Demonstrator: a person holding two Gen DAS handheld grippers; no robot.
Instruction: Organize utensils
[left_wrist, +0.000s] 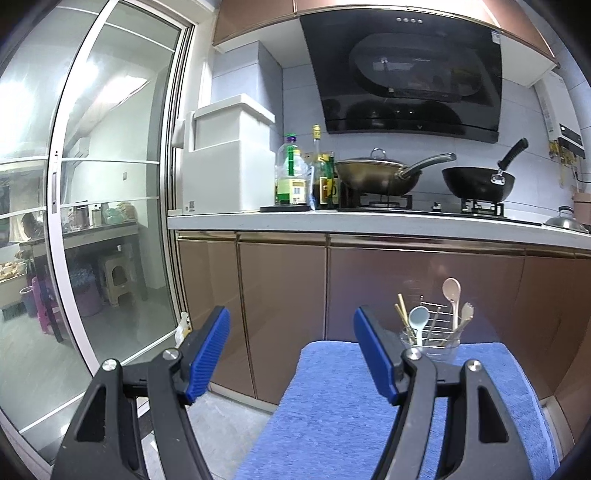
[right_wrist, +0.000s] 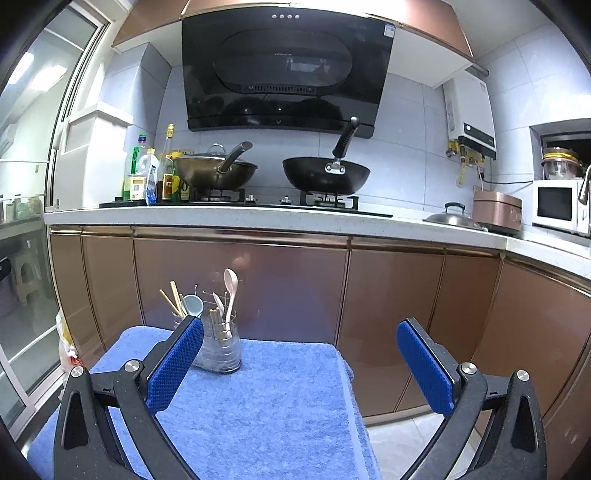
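Utensils, pale pink spoon (right_wrist: 231, 282), light blue spoon (left_wrist: 418, 319), wooden chopsticks (right_wrist: 173, 299), upright in clear glass holder (right_wrist: 221, 352) at far edge of blue towel-covered worktop (right_wrist: 280, 406), left gripper (left_wrist: 291, 354) and right gripper (right_wrist: 301, 363) jaws wide, empty, near side.

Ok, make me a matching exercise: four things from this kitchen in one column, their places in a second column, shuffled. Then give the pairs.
Things:
1. pink spoon
2. black wok
3. steel lid
4. clear holder

Places:
A. lying on the white counter, beside the pink cooker
B. standing on the blue towel
C. upright inside the holder, bowl end up
D. on the right-hand burner of the stove

Pairs: 1-C, 2-D, 3-A, 4-B
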